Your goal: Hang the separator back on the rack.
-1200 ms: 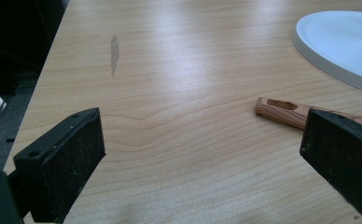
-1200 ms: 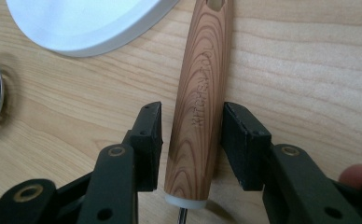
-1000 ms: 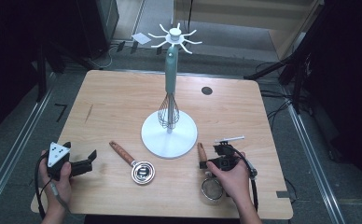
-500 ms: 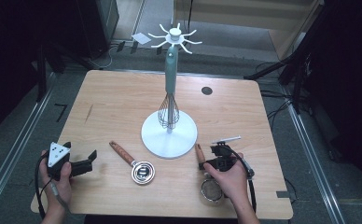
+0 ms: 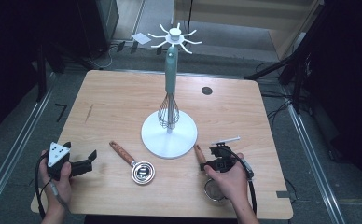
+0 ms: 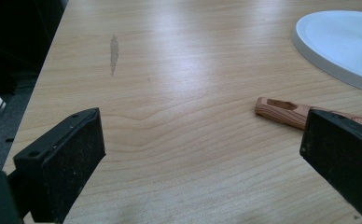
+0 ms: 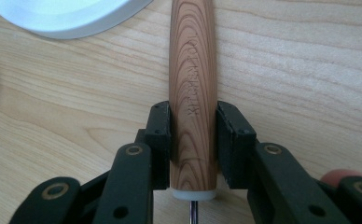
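Observation:
A strainer (image 5: 212, 192) with a wooden handle (image 7: 192, 70) lies at the table's front right, its mesh bowl partly under the person's right hand. My right gripper (image 7: 193, 122) has just been closing, and its pads now press on both sides of that handle near the bowl end. In the high view the right gripper (image 5: 207, 163) sits just right of the white stand base (image 5: 169, 137). My left gripper (image 5: 85, 161) rests at the front left, jaws wide open and empty. Beyond the left gripper (image 6: 202, 140) lies the wooden handle (image 6: 281, 110) of a small metal cup (image 5: 143, 172).
A teal pole with white hooks (image 5: 171, 44) rises from the round base, with a wire whisk (image 5: 168, 113) hanging against it. A dark round hole (image 5: 206, 90) marks the far right of the table. Bare wood (image 6: 170, 70) stretches across the left and far side.
The right gripper's jaws have narrowed onto the strainer handle. Both hands have kept their places, and the left gripper stays open.

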